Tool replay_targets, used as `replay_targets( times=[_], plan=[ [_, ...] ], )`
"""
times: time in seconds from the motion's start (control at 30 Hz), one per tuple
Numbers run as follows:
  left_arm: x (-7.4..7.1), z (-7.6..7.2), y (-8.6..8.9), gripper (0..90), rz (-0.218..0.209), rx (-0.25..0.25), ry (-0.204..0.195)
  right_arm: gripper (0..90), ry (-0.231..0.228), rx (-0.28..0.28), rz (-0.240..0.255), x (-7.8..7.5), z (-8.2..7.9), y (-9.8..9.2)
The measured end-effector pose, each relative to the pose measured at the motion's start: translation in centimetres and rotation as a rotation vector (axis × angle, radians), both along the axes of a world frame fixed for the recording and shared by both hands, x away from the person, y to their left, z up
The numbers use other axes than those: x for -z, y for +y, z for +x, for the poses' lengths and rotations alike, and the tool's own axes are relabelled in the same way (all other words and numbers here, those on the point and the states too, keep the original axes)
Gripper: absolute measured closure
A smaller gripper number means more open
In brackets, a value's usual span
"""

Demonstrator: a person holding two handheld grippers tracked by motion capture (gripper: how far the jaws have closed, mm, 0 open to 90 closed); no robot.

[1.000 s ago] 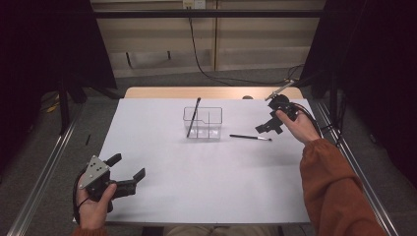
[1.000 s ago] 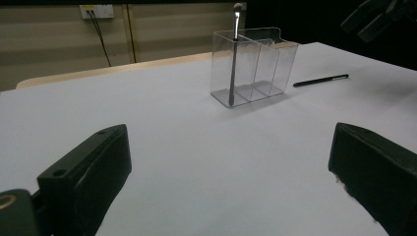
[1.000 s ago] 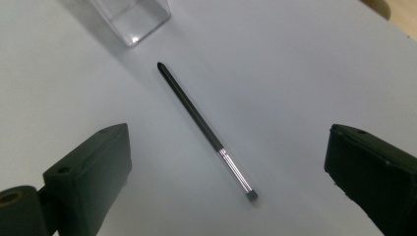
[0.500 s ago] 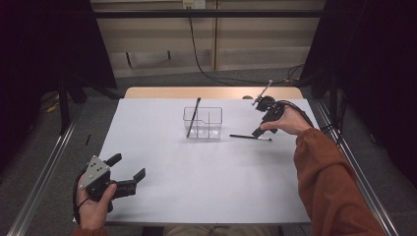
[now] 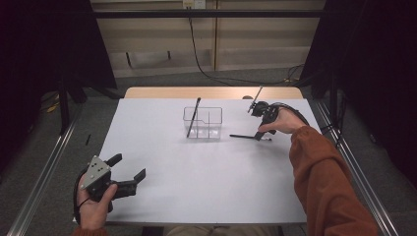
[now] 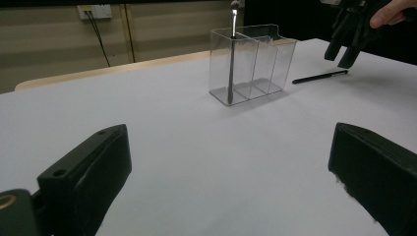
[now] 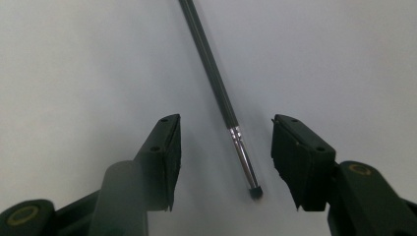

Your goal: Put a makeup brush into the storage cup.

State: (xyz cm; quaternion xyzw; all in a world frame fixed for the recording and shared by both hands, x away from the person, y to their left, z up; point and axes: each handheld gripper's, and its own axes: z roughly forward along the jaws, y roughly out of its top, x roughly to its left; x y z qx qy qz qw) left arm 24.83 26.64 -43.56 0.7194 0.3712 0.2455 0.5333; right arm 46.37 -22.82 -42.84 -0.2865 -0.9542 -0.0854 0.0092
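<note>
so, right gripper (image 7: 223,162) hangs low over the loose brush (image 7: 216,93) lying flat on the white table (image 5: 206,196), just to the right of the clear organizer (image 5: 203,123) in the high view. its jaws have just been closing and now stand half spread on either side of the brush near the metal ferrule; pads not touching it yet, visible gap both sides. brush tip end sits between the jaws, handle runs away up the right gripper view.

handling guess: thin, light, stiff stick, smooth lacquered handle plus shiny ferrule, so likely slippery and prone to roll or pivot when pinched off-centre. lying flat on a hard top means little clearance under it; jaws need to get right down to the surface. best hold looks like the handle just above the ferrule, jaws square across the shaft, not on the bristle end, which is soft and would splay. a hold this near the tip may let the long handle droop or swing.

second brush (image 5: 193,117) already stands tilted in the left compartment of the organizer, which looks light and could tip if bumped.

left gripper (image 5: 129,172) rests at the near left of the table, jaws spread wide, nothing between them.
</note>
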Motion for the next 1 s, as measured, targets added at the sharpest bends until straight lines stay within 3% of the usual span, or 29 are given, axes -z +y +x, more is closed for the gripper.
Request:
replay_targets(
  times=[0.4, 0.8, 0.9, 1.0],
  plan=[
    [0.0, 0.0, 0.1, 2.5, 0.007, 0.008, 0.0, 65.7, 0.032, -0.019, -0.039, 1.3, 0.3, 0.3],
    [0.0, 0.0, 0.1, 2.5, 0.012, 0.015, 0.001, 71.0, 0.022, -0.048, -0.104, 2.3, 0.0, 0.7],
    [0.0, -0.1, 0.1, 2.5, 0.014, 0.015, -0.002, 76.5, 0.025, -0.034, -0.08, 2.4, 0.1, 0.4],
    [0.0, -0.1, 0.1, 2.5, 0.014, 0.012, -0.002, 80.5, 0.022, -0.033, -0.089, 2.4, 0.2, 0.4]
  ],
)
